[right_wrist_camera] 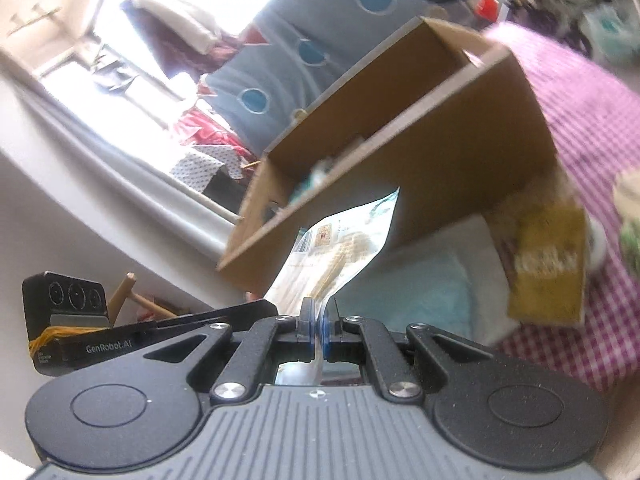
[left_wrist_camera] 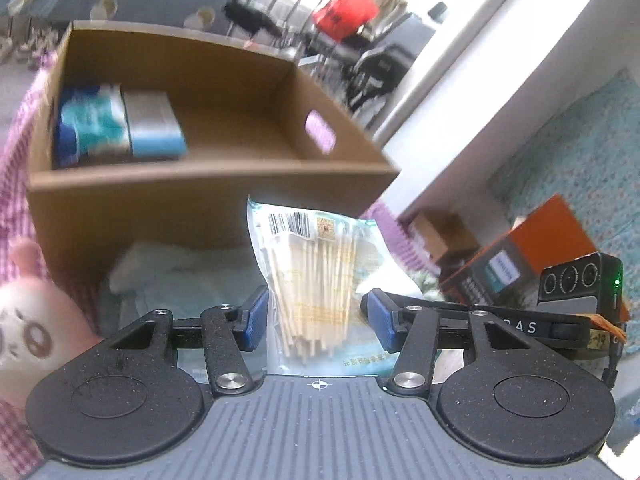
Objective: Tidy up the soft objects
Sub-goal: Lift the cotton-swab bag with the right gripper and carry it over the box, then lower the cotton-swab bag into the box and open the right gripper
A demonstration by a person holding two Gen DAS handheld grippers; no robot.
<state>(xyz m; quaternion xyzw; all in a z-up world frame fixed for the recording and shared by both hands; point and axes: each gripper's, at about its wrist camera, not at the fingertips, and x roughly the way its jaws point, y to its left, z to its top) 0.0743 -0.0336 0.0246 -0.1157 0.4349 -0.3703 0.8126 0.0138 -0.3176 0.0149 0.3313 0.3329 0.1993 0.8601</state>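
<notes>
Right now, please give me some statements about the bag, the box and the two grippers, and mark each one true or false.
1. The right gripper is shut on the bag of sticks. True.
2. The cardboard box holds nothing. False: packets lie in its left corner.
3. The left gripper has its pads pressed flat together. False: they stand apart, with the bag between them.
4. A pink plush toy lies left of the box. True.
5. The bag is inside the box. False: it hangs in front of it.
</notes>
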